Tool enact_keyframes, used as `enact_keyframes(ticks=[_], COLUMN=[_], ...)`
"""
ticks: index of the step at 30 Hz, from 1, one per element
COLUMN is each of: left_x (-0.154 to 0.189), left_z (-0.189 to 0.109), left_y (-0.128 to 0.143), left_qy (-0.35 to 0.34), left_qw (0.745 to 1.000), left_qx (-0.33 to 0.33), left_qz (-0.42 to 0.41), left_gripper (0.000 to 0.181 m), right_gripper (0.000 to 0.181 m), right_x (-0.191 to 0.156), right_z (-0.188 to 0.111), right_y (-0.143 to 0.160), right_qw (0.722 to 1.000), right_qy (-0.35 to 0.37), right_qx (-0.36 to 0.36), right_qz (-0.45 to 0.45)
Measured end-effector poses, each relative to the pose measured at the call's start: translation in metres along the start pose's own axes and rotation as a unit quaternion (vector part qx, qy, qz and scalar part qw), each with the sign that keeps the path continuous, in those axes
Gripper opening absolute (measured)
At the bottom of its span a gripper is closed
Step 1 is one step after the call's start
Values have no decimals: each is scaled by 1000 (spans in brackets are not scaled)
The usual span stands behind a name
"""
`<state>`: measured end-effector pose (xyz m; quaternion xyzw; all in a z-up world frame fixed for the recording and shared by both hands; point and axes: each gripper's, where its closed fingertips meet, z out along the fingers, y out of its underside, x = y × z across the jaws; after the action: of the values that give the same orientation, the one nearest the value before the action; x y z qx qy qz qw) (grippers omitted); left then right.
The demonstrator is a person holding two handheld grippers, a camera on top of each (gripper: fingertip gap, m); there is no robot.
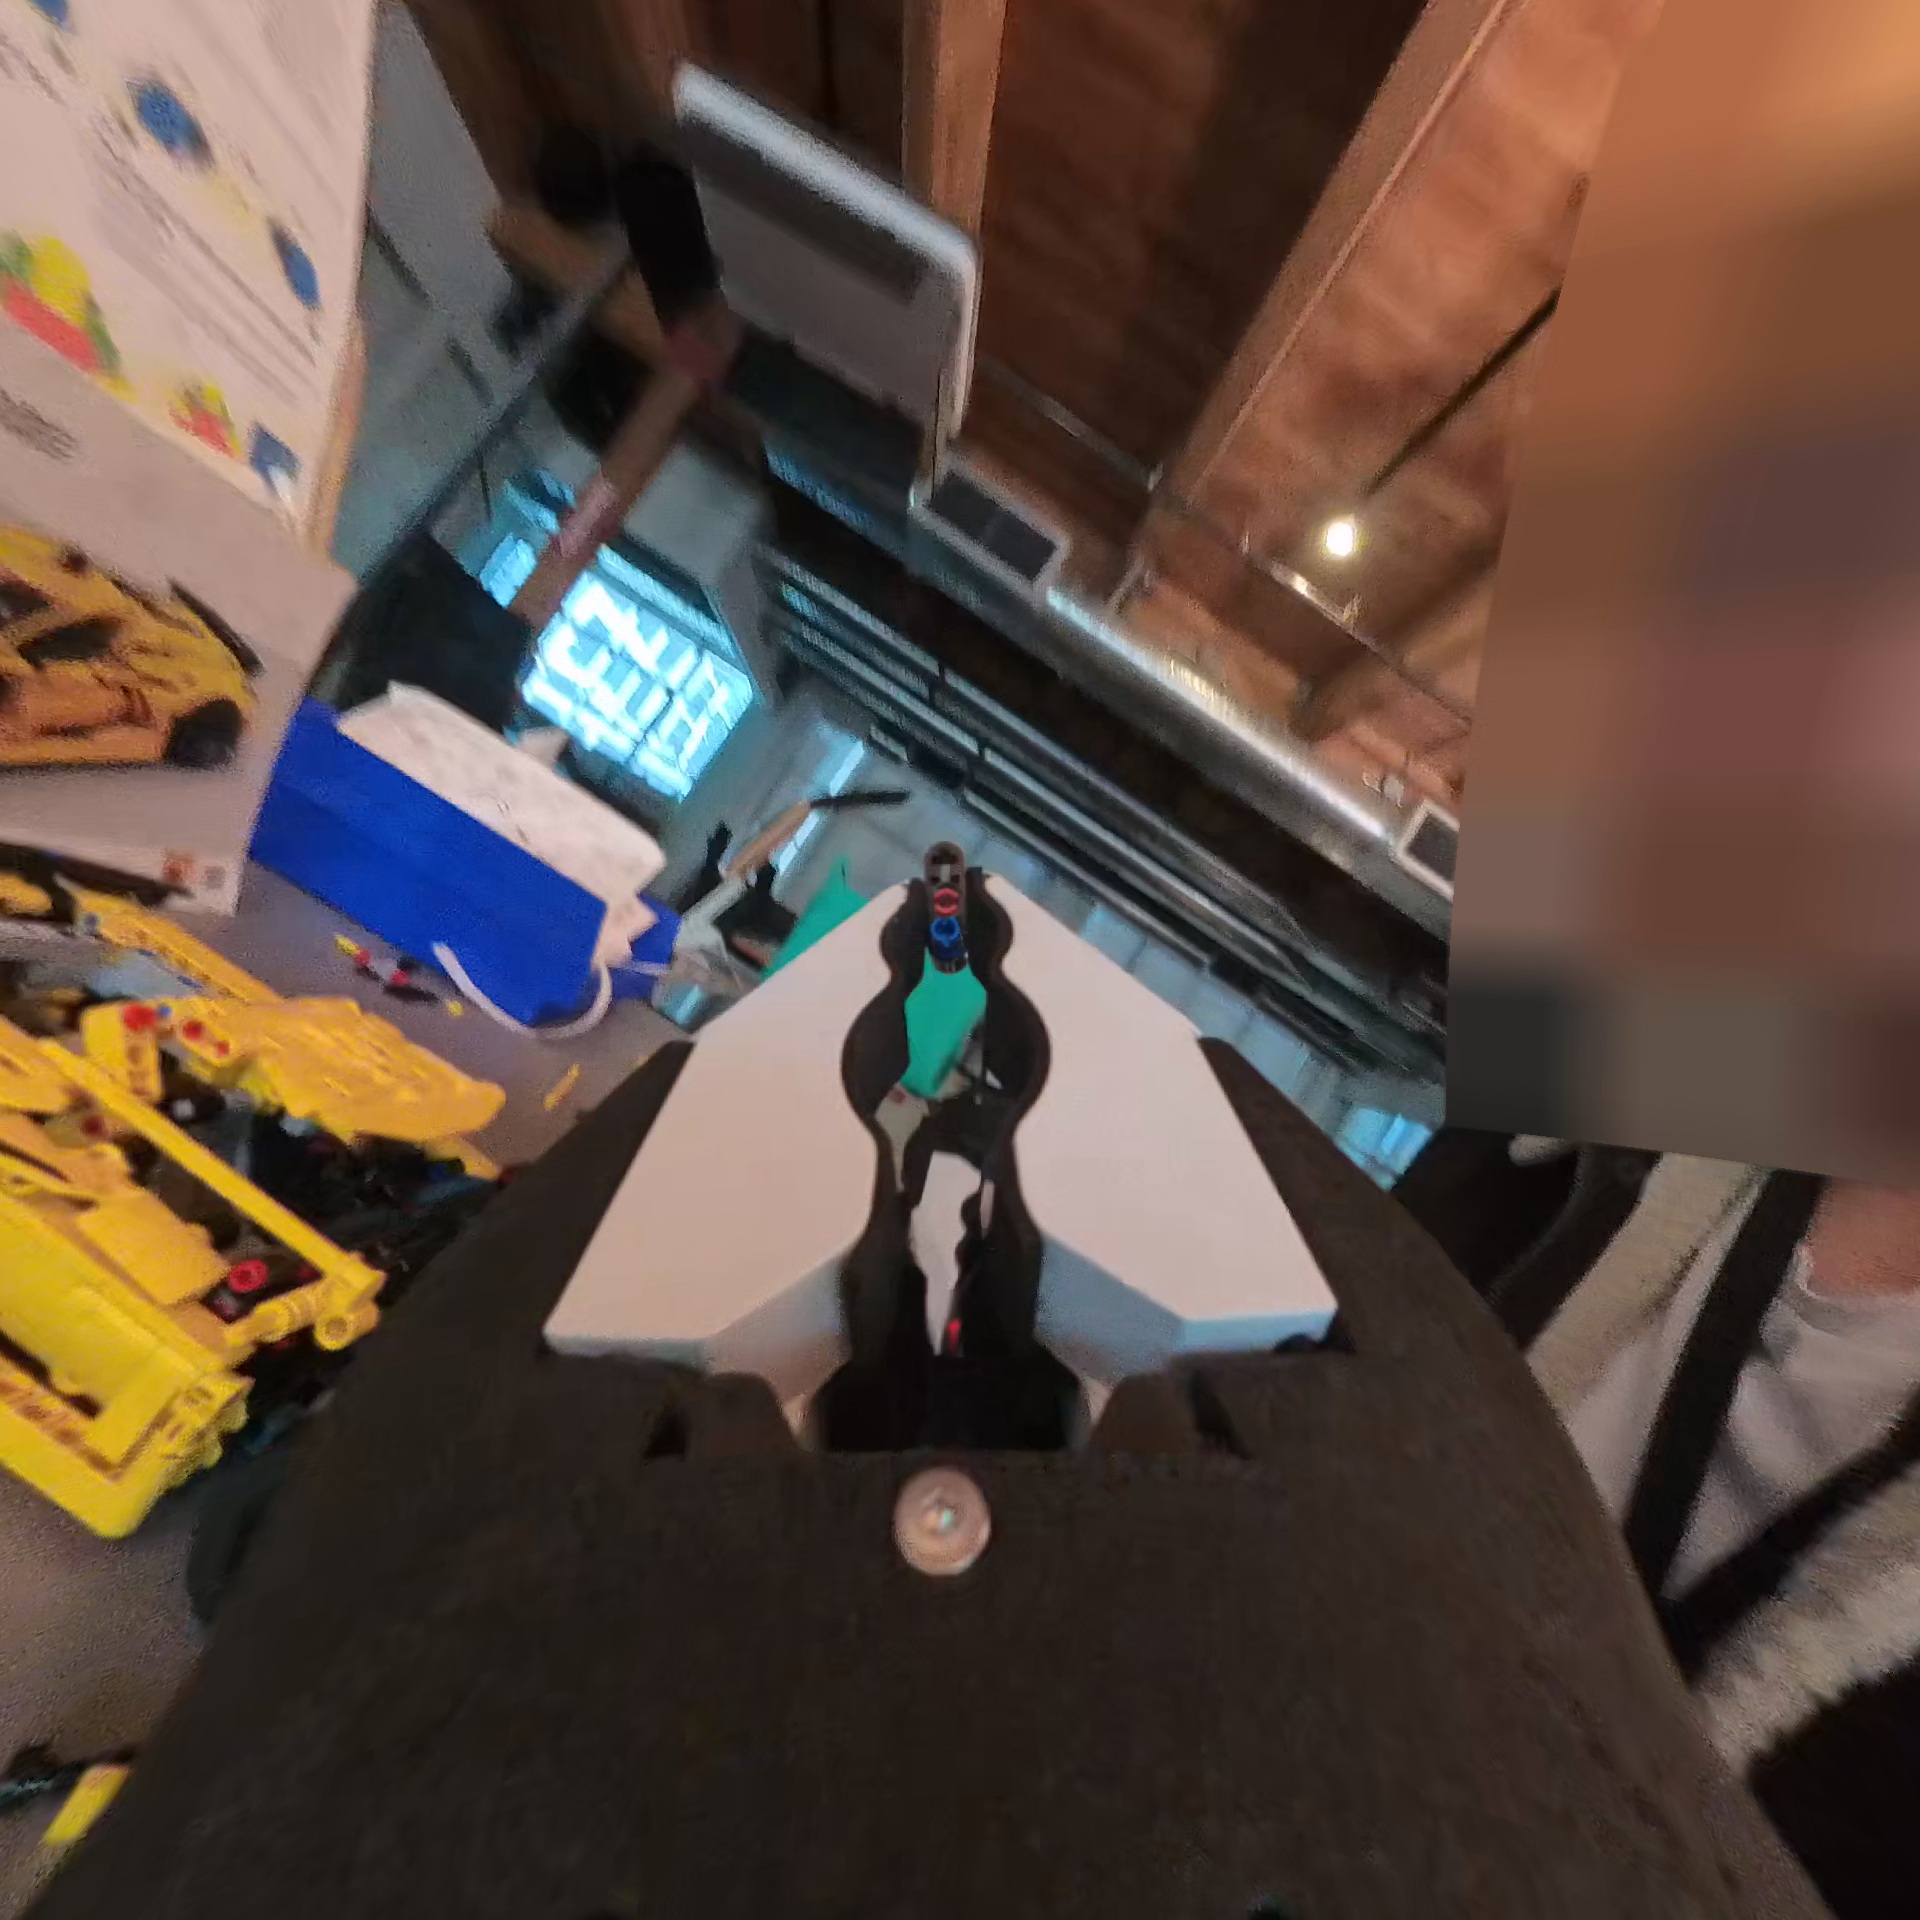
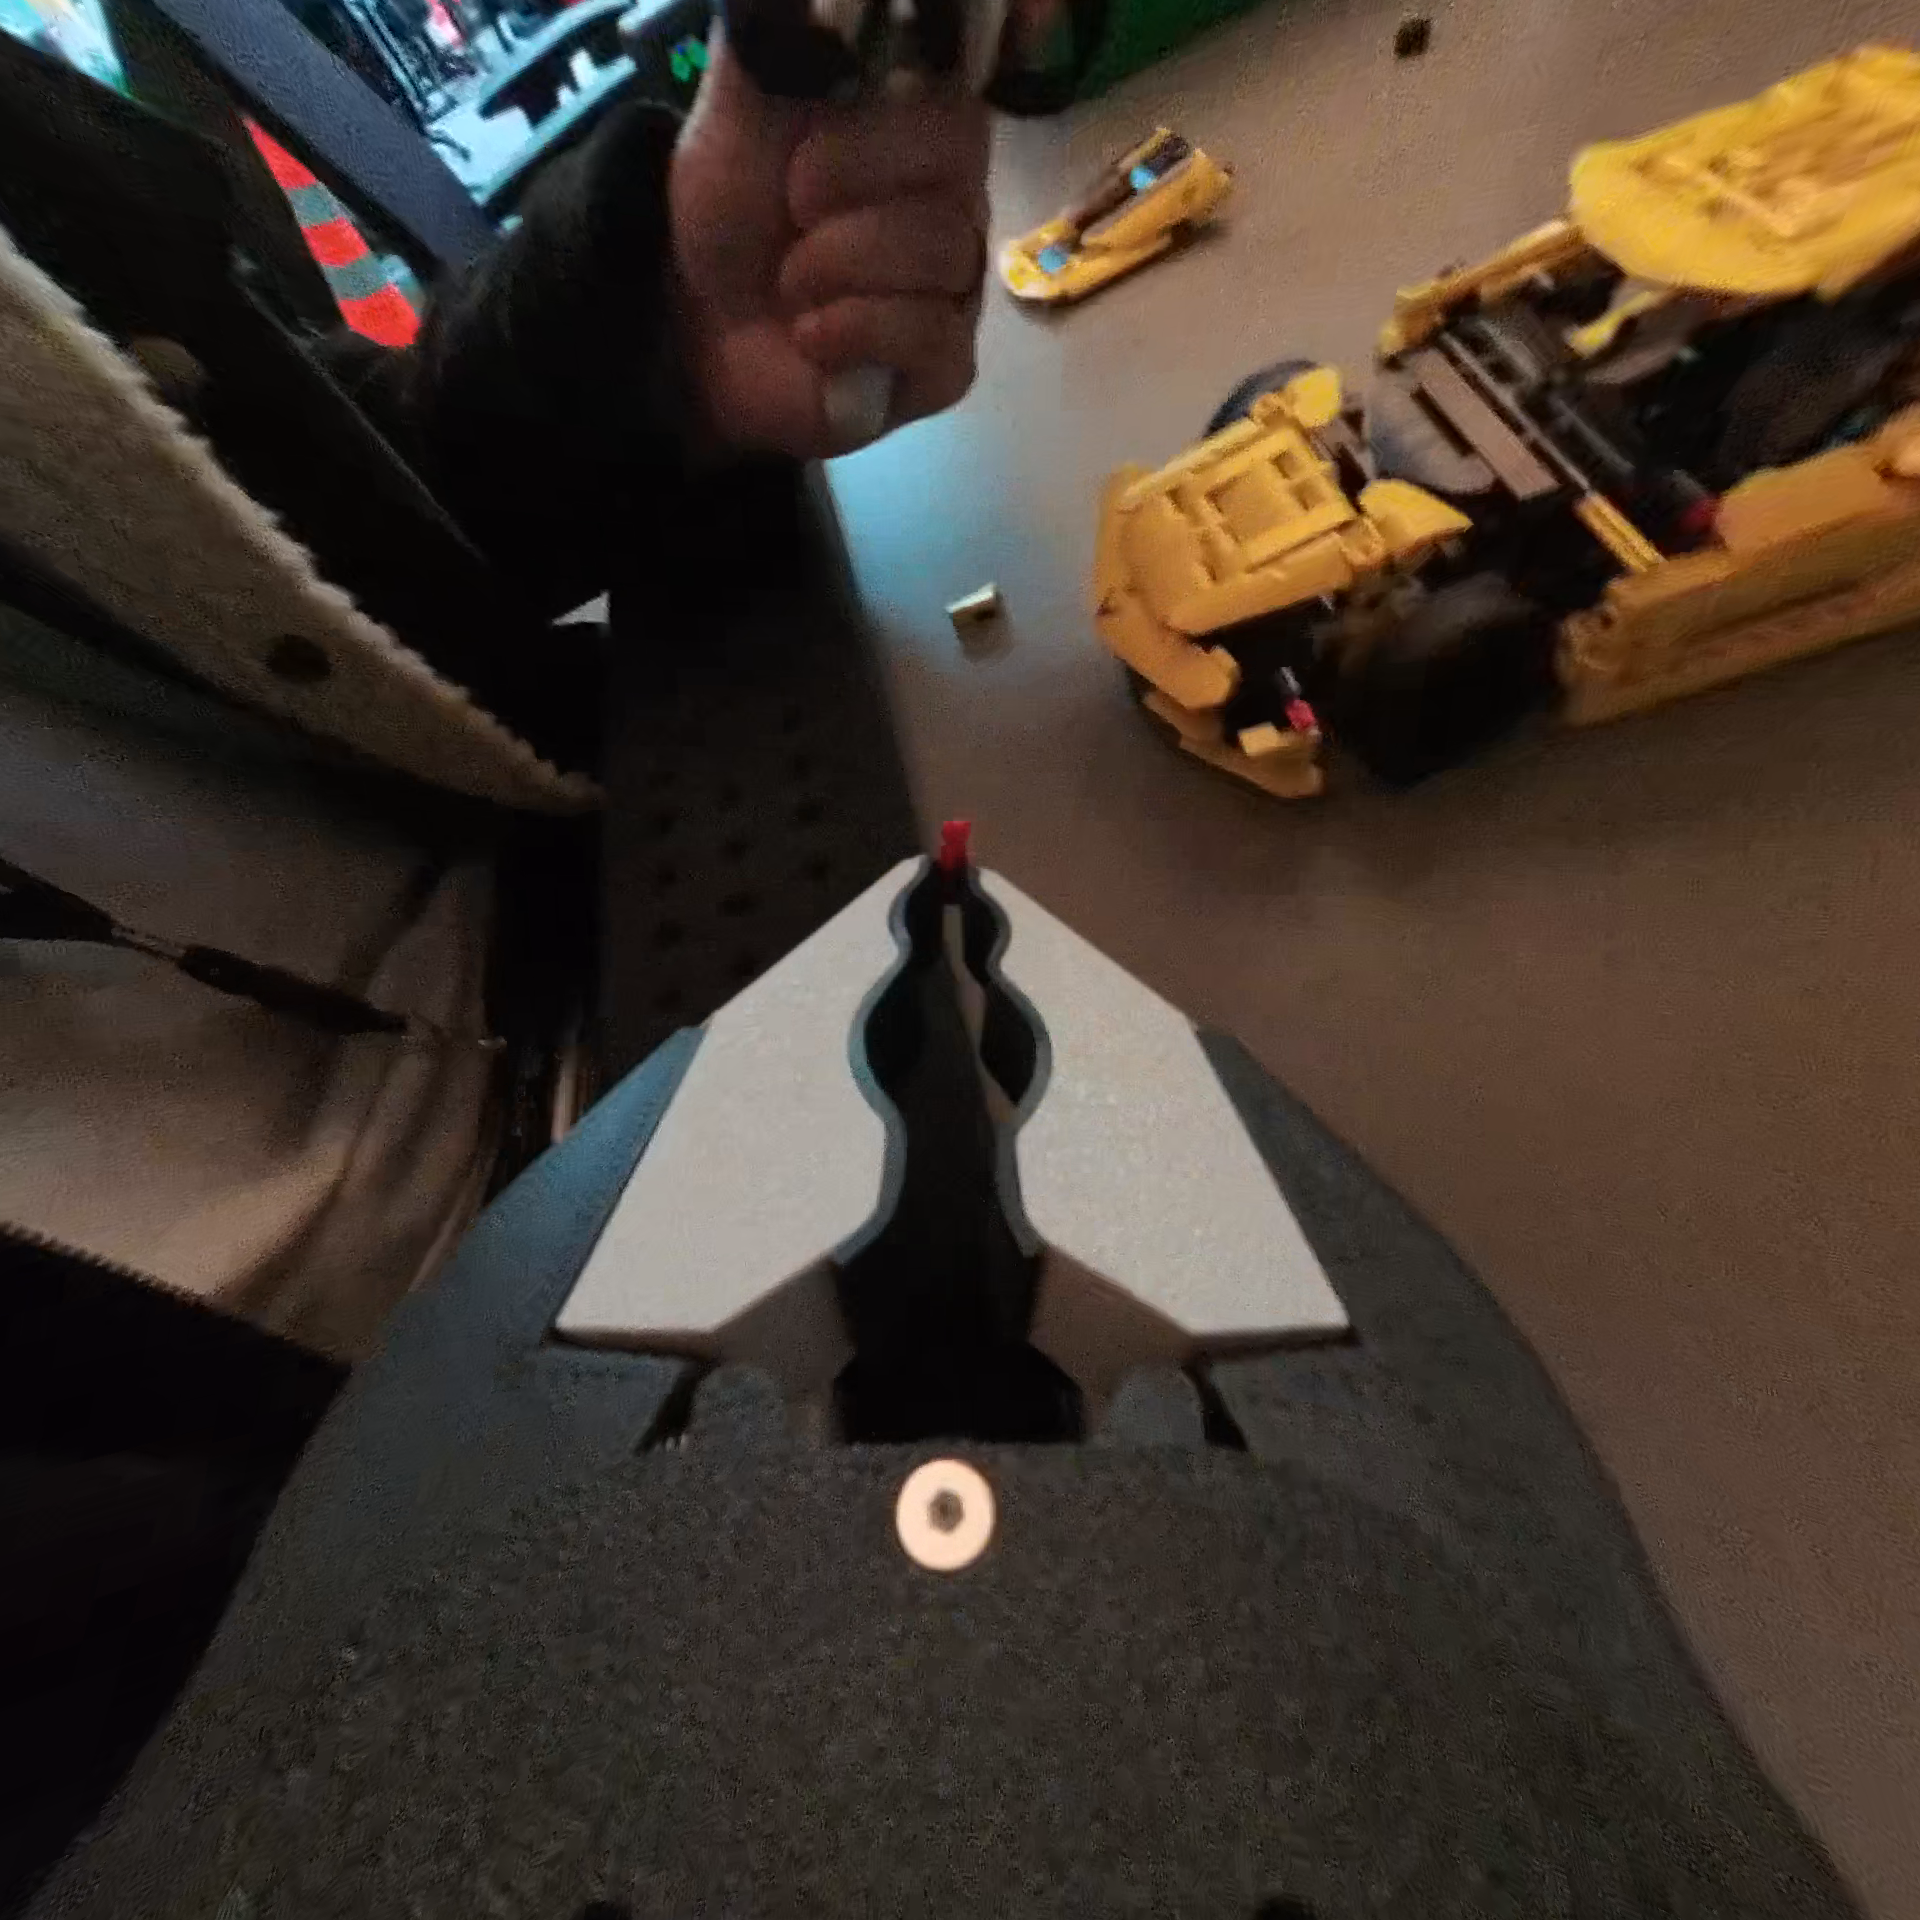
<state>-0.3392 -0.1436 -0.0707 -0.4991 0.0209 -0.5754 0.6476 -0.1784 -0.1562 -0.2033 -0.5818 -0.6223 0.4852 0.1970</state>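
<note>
In the left wrist view my left gripper (image 1: pixel 945 902) is shut on a small black brick piece (image 1: pixel 943 864) with a red and a blue pin, held up in the air. A yellow brick-built car (image 1: pixel 156 1195), partly taken apart, lies on the grey table (image 1: pixel 83 1621) to the lower left. In the right wrist view my right gripper (image 2: pixel 951 881) is shut on a small red pin (image 2: pixel 954 837) above the table (image 2: pixel 1351 1039). The yellow car (image 2: pixel 1507 520) lies to its upper right, apart from it.
A box with a car picture (image 1: pixel 104 665) and a blue bag (image 1: pixel 416 862) stand behind the car. A loose yellow panel (image 2: pixel 1117 218) and a small tan piece (image 2: pixel 975 608) lie on the table. A person's hand (image 2: pixel 831 260) and striped garment (image 2: pixel 208 935) are on the left.
</note>
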Motion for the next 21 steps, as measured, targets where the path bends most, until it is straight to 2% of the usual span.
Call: enact_keyframes(ticks=[3,5,7,9,11,16,21], left_x=[3,12,21,20,17,10,8], left_z=[16,21,22,25,28,30,30], left_y=[33,40,48,59,72,101,103], left_qy=[-1,19,43,40,27,-11,-11], left_qw=[998,996,994,992,988,971,970], left_qx=[-67,-83,-100,-121,-153,-228,-233], left_qz=[5,15,-1,-12,3,76,66], left_gripper=[7,7,7,7,7,7,7], right_gripper=[3,4,4,4,4,4,6], right_x=[3,30,81,141,174,202,208], right_z=[-6,-24,-73,-137,-180,-194,-189], right_y=[-2,4,15,46,67,80,90], right_qw=[1000,997,980,931,891,882,889], right_qy=[0,68,195,352,431,425,392], right_qx=[13,-5,-14,-77,-127,-186,-212], right_qz=[11,19,40,67,66,84,104])
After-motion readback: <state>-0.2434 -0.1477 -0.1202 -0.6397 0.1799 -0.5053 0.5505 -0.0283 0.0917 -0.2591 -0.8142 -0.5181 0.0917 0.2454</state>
